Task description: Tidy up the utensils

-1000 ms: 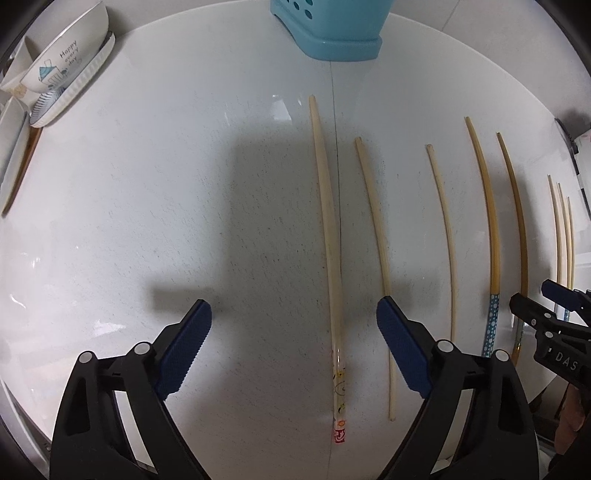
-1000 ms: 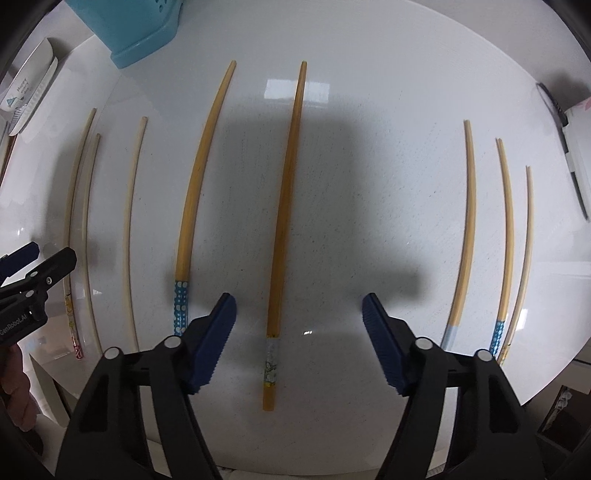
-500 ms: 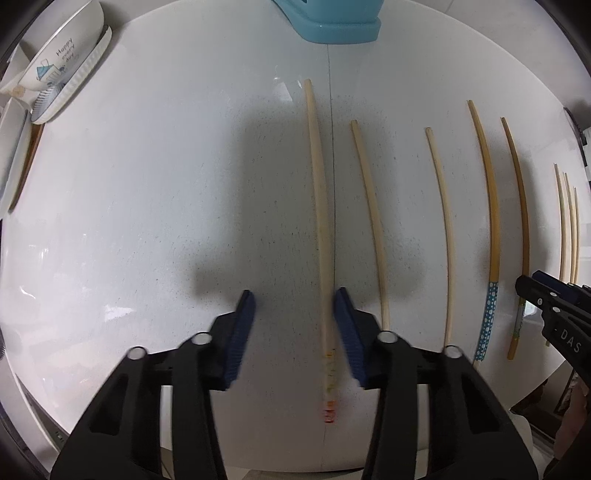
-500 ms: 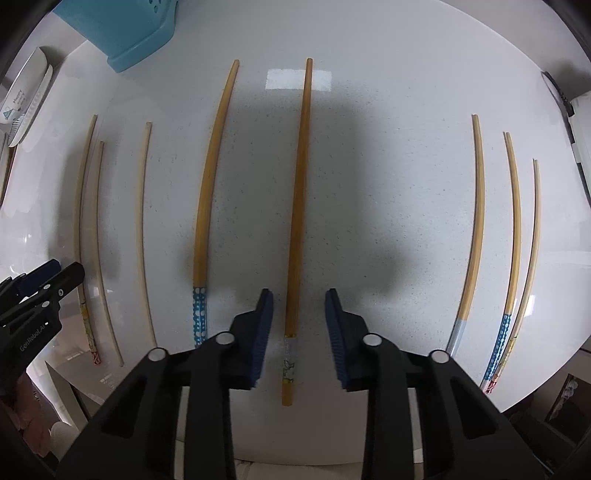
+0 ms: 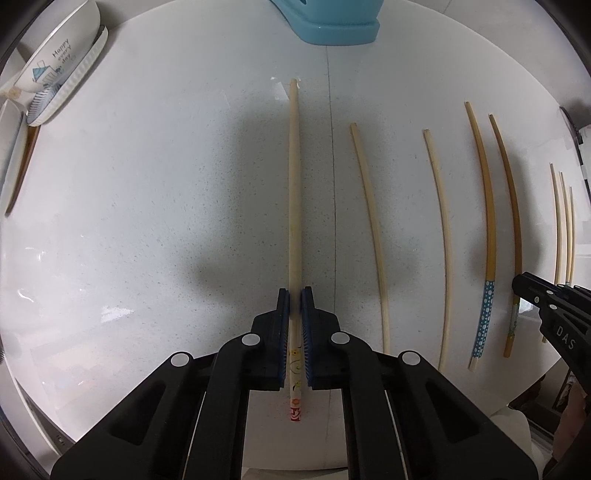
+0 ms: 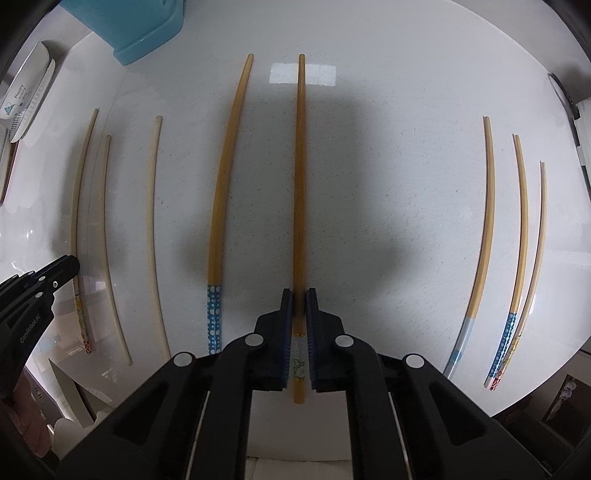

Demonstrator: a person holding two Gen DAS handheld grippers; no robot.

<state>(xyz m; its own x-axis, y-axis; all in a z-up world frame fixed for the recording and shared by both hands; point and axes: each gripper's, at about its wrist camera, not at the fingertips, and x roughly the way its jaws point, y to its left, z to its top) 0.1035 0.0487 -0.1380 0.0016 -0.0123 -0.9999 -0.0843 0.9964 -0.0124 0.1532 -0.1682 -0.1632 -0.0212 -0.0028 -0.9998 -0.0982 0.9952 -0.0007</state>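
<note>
ur L gripper [image 5: 294,295] pinching pale chopstick [image 5: 294,192] nr its printed end, flat on white counter [image 5: 147,221] | ur R gripper [image 6: 299,295] pinching amber chopstick [image 6: 300,177], same | blue basket [image 5: 340,22] far edge

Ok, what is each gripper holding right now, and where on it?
Left gripper: pale wooden chopstick, jaws shut near its cartoon-printed handle end. Right gripper: dark amber chopstick, gripped likewise near its decorated handle end.
</note>
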